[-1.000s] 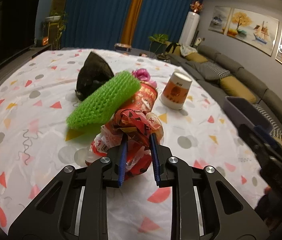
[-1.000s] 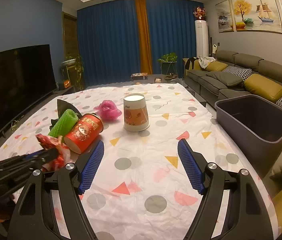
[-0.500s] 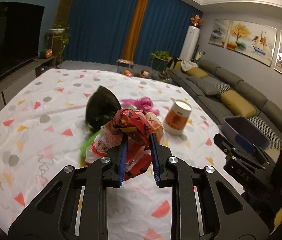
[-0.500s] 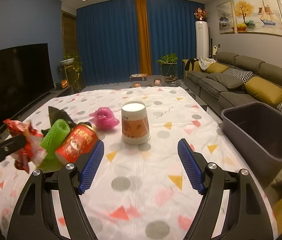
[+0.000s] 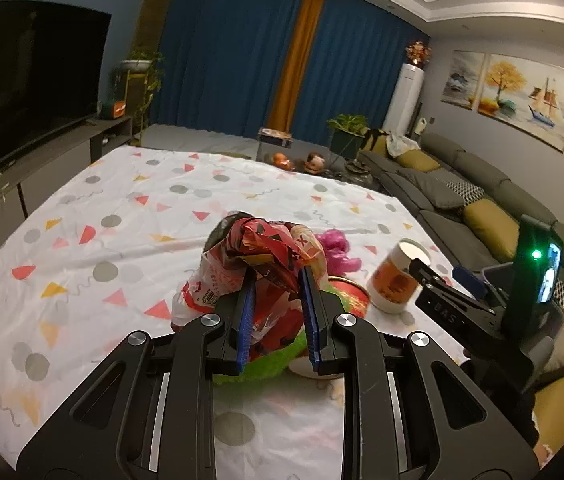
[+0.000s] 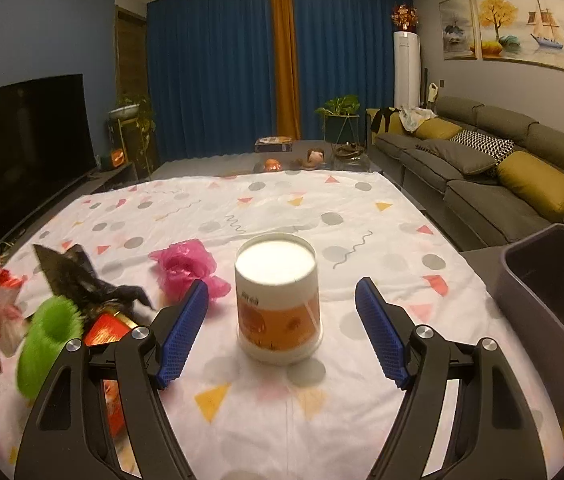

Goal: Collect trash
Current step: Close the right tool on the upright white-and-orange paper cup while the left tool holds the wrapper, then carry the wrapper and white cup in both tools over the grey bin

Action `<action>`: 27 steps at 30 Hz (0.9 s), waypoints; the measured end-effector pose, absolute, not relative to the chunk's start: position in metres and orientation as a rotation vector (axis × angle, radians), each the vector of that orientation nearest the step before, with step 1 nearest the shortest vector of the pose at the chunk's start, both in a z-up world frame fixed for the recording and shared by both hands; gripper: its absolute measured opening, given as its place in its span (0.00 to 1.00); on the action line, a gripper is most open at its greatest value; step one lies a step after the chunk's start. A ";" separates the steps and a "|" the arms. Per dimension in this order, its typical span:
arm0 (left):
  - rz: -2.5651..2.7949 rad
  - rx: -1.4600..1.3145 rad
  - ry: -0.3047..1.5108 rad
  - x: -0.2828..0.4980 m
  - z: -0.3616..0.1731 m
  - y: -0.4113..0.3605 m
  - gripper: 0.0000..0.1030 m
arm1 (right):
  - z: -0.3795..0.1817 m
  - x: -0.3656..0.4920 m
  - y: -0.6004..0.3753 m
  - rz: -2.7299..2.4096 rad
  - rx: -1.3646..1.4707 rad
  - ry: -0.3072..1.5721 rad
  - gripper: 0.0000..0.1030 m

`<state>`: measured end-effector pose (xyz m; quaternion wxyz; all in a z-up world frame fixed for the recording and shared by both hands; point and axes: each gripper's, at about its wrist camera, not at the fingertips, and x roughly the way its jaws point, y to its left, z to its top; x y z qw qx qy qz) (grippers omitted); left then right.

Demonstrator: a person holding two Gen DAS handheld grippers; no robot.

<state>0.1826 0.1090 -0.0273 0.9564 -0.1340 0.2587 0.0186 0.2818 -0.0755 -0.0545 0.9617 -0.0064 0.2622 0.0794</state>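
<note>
1. While the counter [image 6: 361, 200] carries the trash, the grey bin [image 6: 541, 288] stands at its right edge.
2. The right tool [image 6: 282, 332], spread and empty, should straddle the upturned paper cup [image 6: 278, 300] squarely before squeezing.
3. The left tool [image 5: 276, 312] pinches the red wrapper [image 5: 262, 248] aloft; grip firmly.

Blue curtains [image 6: 218, 68] with orange strip, grey sofa [image 6: 481, 160], dark television [image 6: 22, 144], wall paintings [image 6: 509, 24], dim light

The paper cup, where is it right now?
The cup stands upside down on the table, centred before the open right gripper, with the pink bag to its left.
</note>
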 end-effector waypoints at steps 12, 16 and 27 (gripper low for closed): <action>0.039 -0.291 0.546 0.189 -0.036 0.117 0.20 | -0.068 0.317 -0.067 0.152 -0.002 0.595 0.54; 0.040 -0.288 0.552 0.188 -0.038 0.114 0.20 | -0.068 0.317 -0.064 0.165 -0.017 0.593 0.53; 0.042 -0.274 0.540 0.183 -0.031 0.106 0.20 | -0.053 0.285 -0.077 0.174 -0.016 0.543 0.53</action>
